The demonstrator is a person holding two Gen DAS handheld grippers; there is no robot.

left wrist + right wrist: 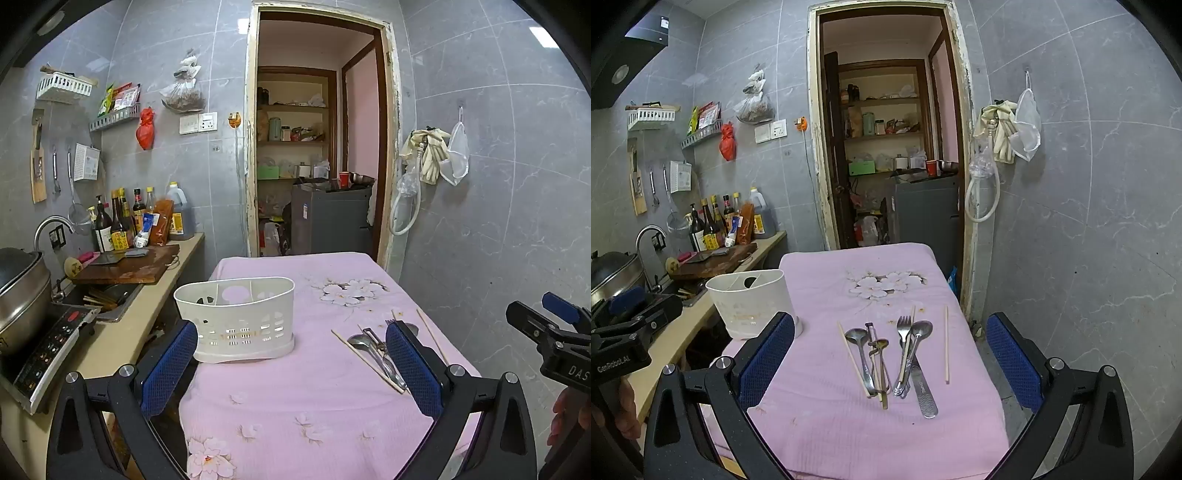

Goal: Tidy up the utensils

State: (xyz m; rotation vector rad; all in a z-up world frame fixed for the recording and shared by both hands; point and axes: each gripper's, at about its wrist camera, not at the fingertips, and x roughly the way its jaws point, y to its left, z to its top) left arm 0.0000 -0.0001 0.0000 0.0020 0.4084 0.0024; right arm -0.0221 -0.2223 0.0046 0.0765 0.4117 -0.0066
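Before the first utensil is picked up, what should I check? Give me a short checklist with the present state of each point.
1. Right gripper open and holding nothing: ok, its blue fingers stand wide apart.
2. Left gripper open and holding nothing: ok.
3. White caddy upright on the pink tablecloth: ok.
4. Caddy compartments free to receive utensils: ok for what the left wrist view shows; the bottom is partly hidden.
5. Utensils lie apart for a clean grasp: not ok. The fork and a spoon overlap on a flat metal tool; only the single chopstick lies alone.
6. Utensils within the right gripper's line: ok, they lie between its fingers in the right wrist view.
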